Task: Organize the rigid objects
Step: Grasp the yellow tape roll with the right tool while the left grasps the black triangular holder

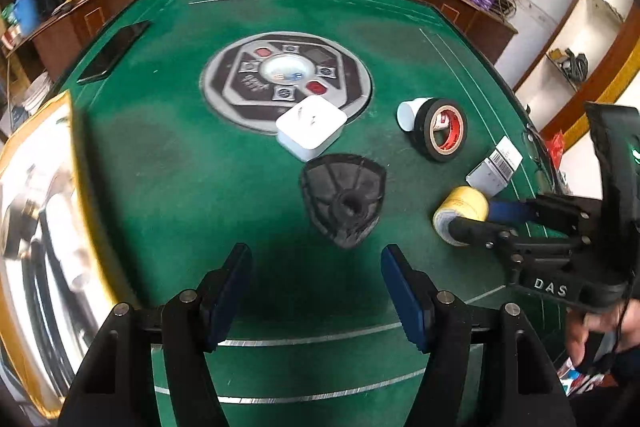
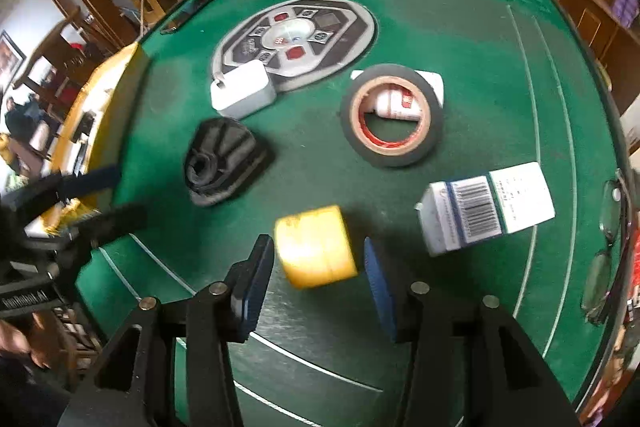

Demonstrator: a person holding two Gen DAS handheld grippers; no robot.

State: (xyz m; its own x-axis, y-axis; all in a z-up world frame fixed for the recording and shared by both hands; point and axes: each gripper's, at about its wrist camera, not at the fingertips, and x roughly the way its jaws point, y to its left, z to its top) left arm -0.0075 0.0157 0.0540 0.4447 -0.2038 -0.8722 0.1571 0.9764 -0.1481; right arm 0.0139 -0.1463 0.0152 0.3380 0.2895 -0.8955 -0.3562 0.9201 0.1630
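Right claw (image 2: 318, 279) part open, pads either side of yellow tape roll (image 2: 316, 247), not yet pressing. Roll looked light, stiff, smooth: I'd pinch flat ends. Left claw (image 1: 316, 291) wide open, empty, black triangular part (image 1: 343, 201) just ahead.

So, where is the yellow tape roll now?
The yellow tape roll lies on the green table, between the right gripper's fingers, beside the barcoded white box.

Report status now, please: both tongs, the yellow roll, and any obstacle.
Left tongs open, empty, short of black part. Right tongs open around yellow roll, pads not pressing. Box close beside roll, not touching.
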